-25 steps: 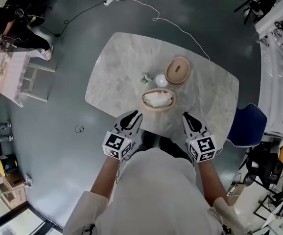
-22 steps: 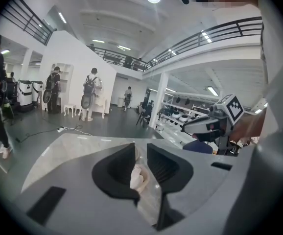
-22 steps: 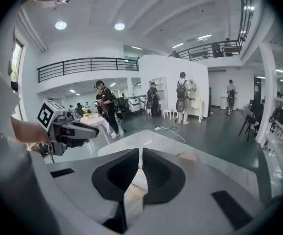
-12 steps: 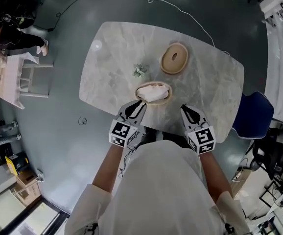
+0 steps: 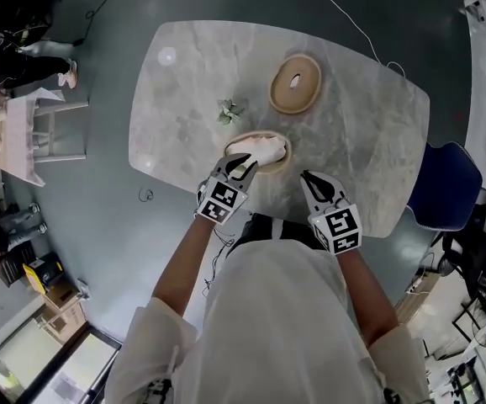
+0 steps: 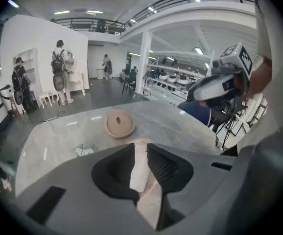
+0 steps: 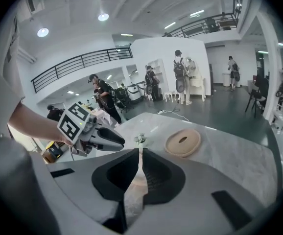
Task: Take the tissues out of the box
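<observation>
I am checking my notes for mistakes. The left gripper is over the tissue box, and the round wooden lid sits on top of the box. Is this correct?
Not quite. The round wooden lid lies on the table, apart from the tissue box, as the head view shows. The left gripper is indeed over the box.

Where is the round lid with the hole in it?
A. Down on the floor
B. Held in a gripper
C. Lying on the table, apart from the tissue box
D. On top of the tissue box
C: the lid lies flat on the table, beyond the open tissue box and not touching it.
</observation>
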The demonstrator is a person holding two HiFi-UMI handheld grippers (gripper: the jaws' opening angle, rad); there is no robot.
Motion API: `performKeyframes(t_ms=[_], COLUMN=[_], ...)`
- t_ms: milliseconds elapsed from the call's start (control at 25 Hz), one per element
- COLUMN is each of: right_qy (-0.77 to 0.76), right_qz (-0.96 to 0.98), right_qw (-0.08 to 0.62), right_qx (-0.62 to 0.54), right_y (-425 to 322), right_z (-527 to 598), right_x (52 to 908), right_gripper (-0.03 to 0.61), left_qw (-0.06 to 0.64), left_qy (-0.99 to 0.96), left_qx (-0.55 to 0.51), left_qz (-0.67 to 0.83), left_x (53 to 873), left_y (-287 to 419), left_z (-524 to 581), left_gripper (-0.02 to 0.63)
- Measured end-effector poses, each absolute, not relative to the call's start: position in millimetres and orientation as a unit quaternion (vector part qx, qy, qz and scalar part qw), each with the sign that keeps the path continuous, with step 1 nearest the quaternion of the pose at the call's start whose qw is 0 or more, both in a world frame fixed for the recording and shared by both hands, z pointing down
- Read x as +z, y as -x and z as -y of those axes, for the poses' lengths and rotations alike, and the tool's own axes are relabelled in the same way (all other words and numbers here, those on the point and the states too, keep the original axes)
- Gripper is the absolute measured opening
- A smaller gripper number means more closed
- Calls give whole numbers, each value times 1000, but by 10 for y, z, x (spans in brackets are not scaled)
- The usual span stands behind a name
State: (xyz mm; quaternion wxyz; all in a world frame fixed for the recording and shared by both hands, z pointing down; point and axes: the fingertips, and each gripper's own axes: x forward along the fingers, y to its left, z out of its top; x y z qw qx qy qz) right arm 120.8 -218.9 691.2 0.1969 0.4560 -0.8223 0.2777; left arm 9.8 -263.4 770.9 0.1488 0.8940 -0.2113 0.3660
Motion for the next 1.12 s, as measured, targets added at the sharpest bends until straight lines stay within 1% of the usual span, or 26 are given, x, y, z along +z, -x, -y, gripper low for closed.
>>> performKeyframes(t_ms=[200, 360, 640, 760, 920, 1120], right_qy=[-454, -463, -461, -462, -464, -466], right_qz=[817, 809, 804, 802, 799, 798], right_qw=[192, 181, 178, 178, 177, 174], right_qx=[300, 313, 329, 335, 338, 340], right_y=[-1301, -1377, -1438, -1486, -1524, -1529], right_z=[2241, 2289, 2304, 2299, 2329, 2356], right_x=[7063, 7145, 7264, 7324, 7367, 7335], right_gripper=[44, 44, 44, 44, 44, 44], left_qw=[131, 100, 73, 64, 70, 71], left_qy=[-871, -846, -797, -785, -788, -799], left_qx=[443, 509, 595, 611, 607, 592], left_qz=[163, 119, 79, 75, 76, 71], left_x=[8204, 8626, 9051, 9125, 9100, 8920], left_y=[-173, -169, -94, -70, -66, -83], left_z=[2643, 2591, 2540, 2520, 2500, 2461], left_gripper=[94, 107, 117, 77, 33, 15])
